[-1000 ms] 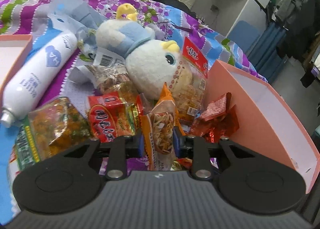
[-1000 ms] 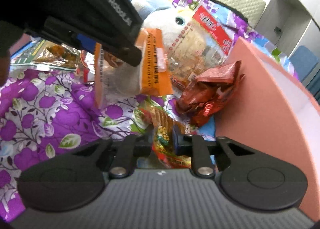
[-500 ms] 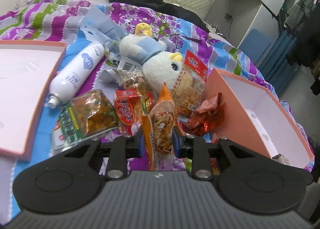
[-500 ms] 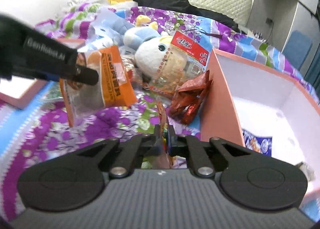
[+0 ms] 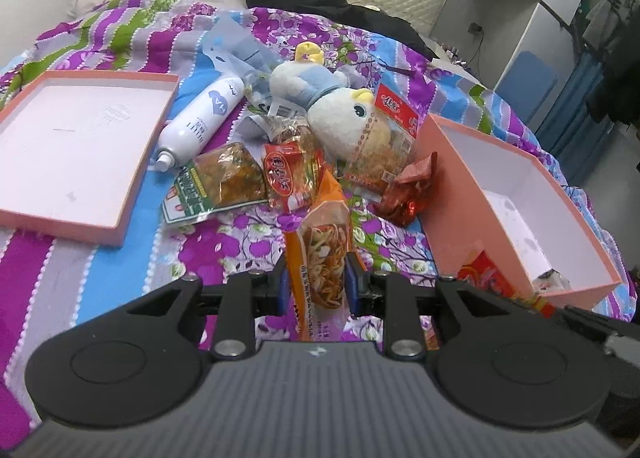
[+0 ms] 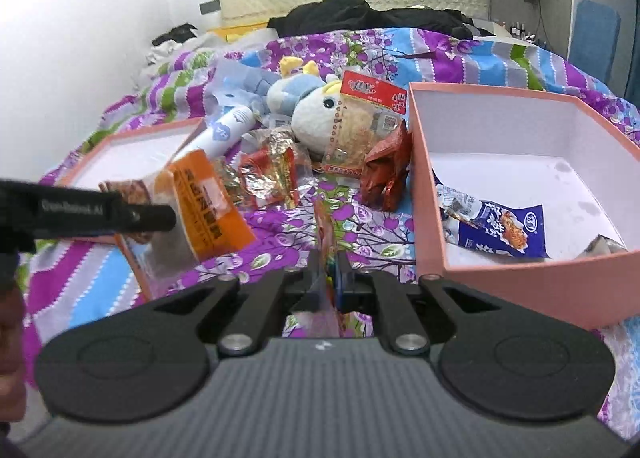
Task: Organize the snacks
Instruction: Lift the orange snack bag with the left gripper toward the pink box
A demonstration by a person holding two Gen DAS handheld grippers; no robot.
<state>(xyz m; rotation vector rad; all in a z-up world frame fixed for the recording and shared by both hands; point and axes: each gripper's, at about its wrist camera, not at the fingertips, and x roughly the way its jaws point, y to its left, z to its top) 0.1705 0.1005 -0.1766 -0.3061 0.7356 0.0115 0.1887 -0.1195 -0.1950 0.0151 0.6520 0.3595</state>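
I have a snack in each claw and both are lifted off the bed. My left claw (image 5: 316,284) is clamped on an orange noodle-snack packet (image 5: 325,246), its pads pressing either side of the pack, which stands upright between them. My right claw (image 6: 329,278) is pinched nearly closed on a thin, colourful packet (image 6: 326,236) seen edge-on; I cannot read what it is from here.

The pink box (image 6: 520,282) sits open on the bedspread to my right, and a blue packet (image 6: 500,228) already lies inside it on the white floor. The box lid (image 5: 72,146) lies upturned on the left. Between lid and box the pile waits: a green-edged packet (image 5: 216,182), a red packet (image 5: 288,178), a crumpled dark red foil packet (image 5: 408,194) just beside the box wall, and a clear red-topped packet (image 5: 384,142) leaning on a plush duck (image 5: 332,114). A white spray bottle (image 5: 200,118) lies beside the lid; neither it nor the duck looks like a snack.

I judge this to be the carry step, both packets on their way to the box. The next move calls for bringing the right claw over the near wall, which is tall, letting go above the bare floor, then following with the left. The thin pack is held by an edge and might slip or catch on the rim, so I would go in high
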